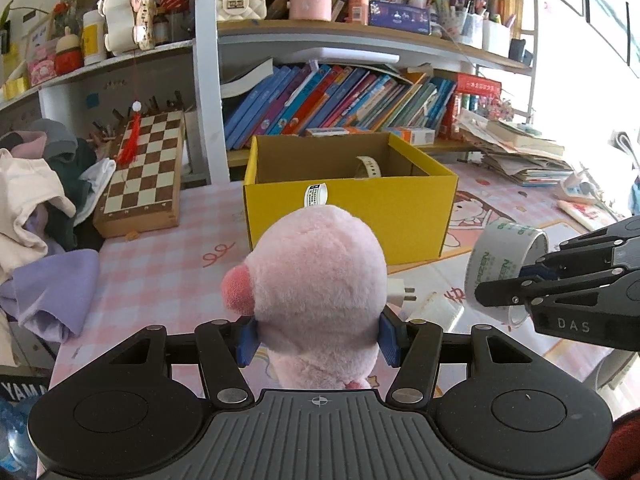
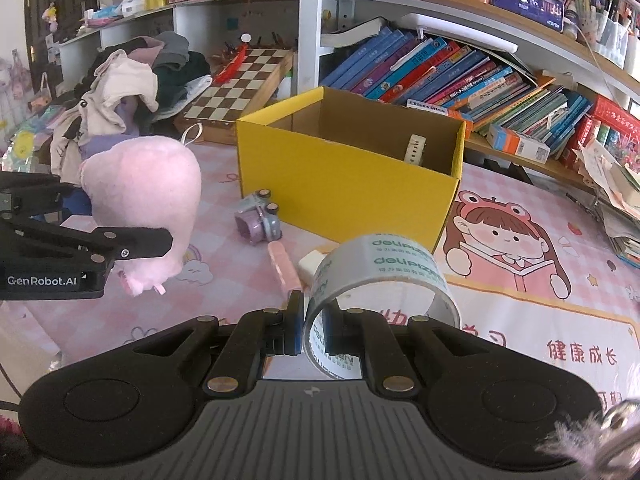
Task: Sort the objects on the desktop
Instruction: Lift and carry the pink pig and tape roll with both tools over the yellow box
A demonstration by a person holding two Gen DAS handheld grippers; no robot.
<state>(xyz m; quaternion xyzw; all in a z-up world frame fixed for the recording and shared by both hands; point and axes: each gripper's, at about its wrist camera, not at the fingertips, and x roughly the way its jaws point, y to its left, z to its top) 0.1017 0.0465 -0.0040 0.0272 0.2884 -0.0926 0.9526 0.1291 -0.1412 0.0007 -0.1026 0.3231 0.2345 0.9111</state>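
My left gripper (image 1: pixel 318 338) is shut on a pink plush toy (image 1: pixel 316 280) and holds it above the desk, in front of the yellow cardboard box (image 1: pixel 352 216). The plush also shows in the right wrist view (image 2: pixel 148 200). My right gripper (image 2: pixel 310 330) is shut on the wall of a clear tape roll (image 2: pixel 380 276), also held above the desk; the roll shows in the left wrist view (image 1: pixel 504 264). The box (image 2: pixel 344 184) is open and holds a white watch (image 2: pixel 414 150).
A small purple toy car (image 2: pixel 258 220), a pink eraser-like bar (image 2: pixel 284 268) and a white plug (image 1: pixel 400 296) lie on the pink desk mat before the box. A chessboard (image 1: pixel 140 176) and a clothes pile (image 1: pixel 36 196) stand left. Bookshelves rise behind; papers are stacked right (image 1: pixel 524 152).
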